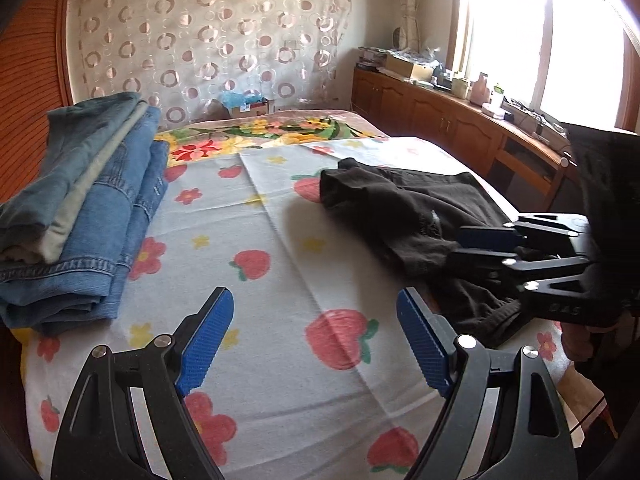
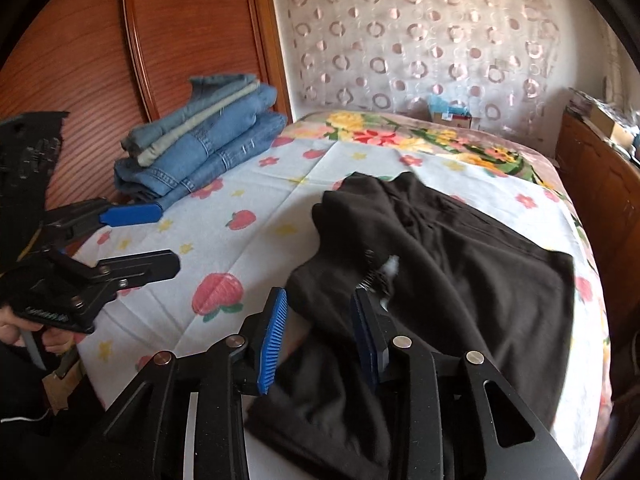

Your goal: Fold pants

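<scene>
Dark brown pants (image 2: 460, 260) lie loosely folded and rumpled on the right side of the strawberry-print sheet (image 1: 248, 208). My right gripper (image 2: 319, 300) hovers just over their near edge, its blue pads apart with the cloth below them and not pinched. The left wrist view shows the same pants (image 1: 400, 200) with the right gripper (image 1: 460, 248) coming in from the right. My left gripper (image 1: 314, 300) stands wide open over bare sheet, left of the pants, holding nothing. It appears at the left edge of the right wrist view as the left gripper (image 2: 170, 238).
A stack of folded blue jeans (image 1: 92, 216) sits at the sheet's left, beside a wooden panel (image 2: 180, 40). A low wooden cabinet (image 1: 440, 108) with clutter runs under the window on the right. A cardboard box (image 1: 248, 108) stands beyond the bed's far end.
</scene>
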`<state>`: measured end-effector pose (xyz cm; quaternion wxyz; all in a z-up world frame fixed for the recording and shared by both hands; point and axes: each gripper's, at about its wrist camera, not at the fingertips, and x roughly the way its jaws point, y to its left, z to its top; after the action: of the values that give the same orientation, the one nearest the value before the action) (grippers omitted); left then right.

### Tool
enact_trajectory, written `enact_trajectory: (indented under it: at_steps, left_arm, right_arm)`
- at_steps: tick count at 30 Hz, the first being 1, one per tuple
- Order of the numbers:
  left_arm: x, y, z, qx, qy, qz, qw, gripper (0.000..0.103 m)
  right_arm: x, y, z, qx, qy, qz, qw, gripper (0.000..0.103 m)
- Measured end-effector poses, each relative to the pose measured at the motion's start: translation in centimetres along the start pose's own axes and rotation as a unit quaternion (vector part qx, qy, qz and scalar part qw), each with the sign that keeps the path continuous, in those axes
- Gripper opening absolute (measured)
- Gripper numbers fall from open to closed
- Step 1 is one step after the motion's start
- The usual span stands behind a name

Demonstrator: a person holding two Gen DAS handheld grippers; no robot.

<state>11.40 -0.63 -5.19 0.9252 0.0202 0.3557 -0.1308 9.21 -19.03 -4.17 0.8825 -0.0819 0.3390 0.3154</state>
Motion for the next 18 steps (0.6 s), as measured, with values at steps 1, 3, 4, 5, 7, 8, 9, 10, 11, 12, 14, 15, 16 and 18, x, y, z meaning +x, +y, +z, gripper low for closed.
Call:
enact_trajectory:
  at_steps: [1, 3, 4, 5, 7, 8, 9, 10, 11, 12, 14, 15, 16, 18]
  left_arm:
    - [-0.1, 0.1, -0.1, -0.001, 0.0, 0.001, 1.0, 0.084]
    - [-0.2, 0.5, -0.2, -0.005, -0.001, 0.001, 1.0, 0.084]
    - [-0.2, 0.5, -0.2, -0.007, -0.001, 0.001, 1.0, 0.084]
    - [-0.3, 0.7, -0.3, -0.008, -0.002, 0.001, 1.0, 0.084]
    - [-0.3, 1.0, -0.4, -0.012, -0.001, 0.002, 0.9999, 0.084]
    - [-0.3, 1.2, -0.5, -0.013, -0.001, 0.002, 0.9999, 0.084]
    - [-0.2, 1.3, -0.6, -0.015, 0.0, 0.002, 0.9999, 0.084]
    - [-0.2, 1.4, -0.6, -0.016, 0.001, 0.003, 0.9999, 0.084]
    - [-0.2, 1.5, -0.7, -0.018, 0.002, 0.003, 0.9998, 0.084]
    - [-0.1, 1.6, -0.8, -0.019, 0.003, 0.003, 0.9998, 0.084]
    - [0.0, 1.7, -0.9, -0.021, 0.005, 0.001, 0.9998, 0.084]
    - [0.0, 1.7, -0.9, -0.021, 0.006, 0.001, 0.9998, 0.084]
    - [0.0, 1.7, -1.0, -0.021, 0.006, 0.0, 0.9998, 0.084]
    - [0.0, 1.5, -1.0, -0.018, 0.006, -0.004, 0.9998, 0.084]
  right_arm:
    - [0.7, 0.1, 0.3, -0.003, 0.008, -0.002, 1.0, 0.035]
    - [1.8, 0.3, 0.8, -0.01, 0.015, 0.0, 1.0, 0.035]
    - [2.2, 0.4, 1.0, -0.014, 0.02, 0.003, 1.0, 0.035]
    - [2.7, 0.7, 1.1, -0.019, 0.024, 0.003, 1.0, 0.035]
    - [3.7, 1.0, 1.3, -0.032, 0.036, 0.001, 0.999, 0.035]
    - [3.9, 0.9, 1.3, -0.037, 0.044, -0.001, 0.998, 0.035]
    - [4.4, 0.9, 1.3, -0.044, 0.053, -0.006, 0.998, 0.035]
    - [5.0, 1.3, 1.3, -0.052, 0.062, -0.015, 0.997, 0.034]
    - [5.5, 1.7, 1.5, -0.064, 0.064, -0.024, 0.996, 0.034]
    - [5.8, 2.0, 1.7, -0.074, 0.067, -0.033, 0.994, 0.03]
    - [6.1, 2.2, 2.0, -0.082, 0.071, -0.052, 0.993, 0.01]
    - [6.3, 2.2, 2.0, -0.088, 0.073, -0.057, 0.992, 0.007]
    - [6.4, 2.1, 2.1, -0.089, 0.072, -0.058, 0.992, 0.004]
    - [5.5, 1.8, 2.3, -0.078, 0.057, -0.058, 0.994, 0.003]
